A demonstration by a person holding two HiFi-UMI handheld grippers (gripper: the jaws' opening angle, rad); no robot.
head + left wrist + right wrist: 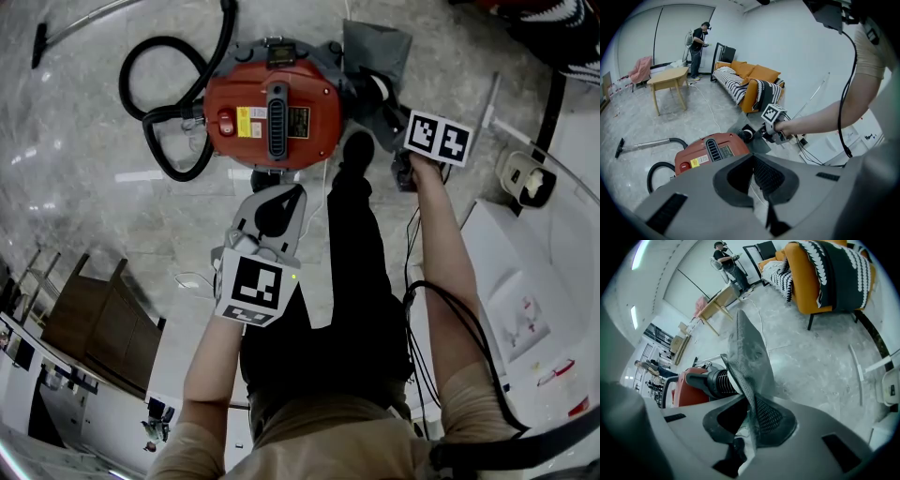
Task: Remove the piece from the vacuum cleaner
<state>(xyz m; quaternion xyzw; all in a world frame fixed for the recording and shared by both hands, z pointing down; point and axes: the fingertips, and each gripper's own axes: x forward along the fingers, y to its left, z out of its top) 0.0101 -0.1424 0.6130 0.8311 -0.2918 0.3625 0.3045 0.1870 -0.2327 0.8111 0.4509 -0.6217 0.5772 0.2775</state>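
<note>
The red vacuum cleaner [272, 112] stands on the marble floor, seen from above in the head view. A grey cloth dust bag [376, 45] hangs from a black ribbed collar [717, 380] on its right side. My right gripper [392, 127] is shut on this bag; in the right gripper view the cloth [749, 357] rises edge-on from between the pads [768, 416]. My left gripper [274, 197] hovers just in front of the vacuum cleaner [710, 152], shut, with nothing between its jaws. The left gripper view also shows the right gripper [774, 129] at the bag [757, 143].
A black hose [169, 94] loops left of the vacuum, ending in a wand with a floor nozzle [642, 145]. The person's black trouser leg and shoe [356, 155] stand beside the vacuum. White furniture [525, 281] and cables [422, 300] are at the right. An orange sofa [750, 79] and wooden table [670, 79] stand farther off.
</note>
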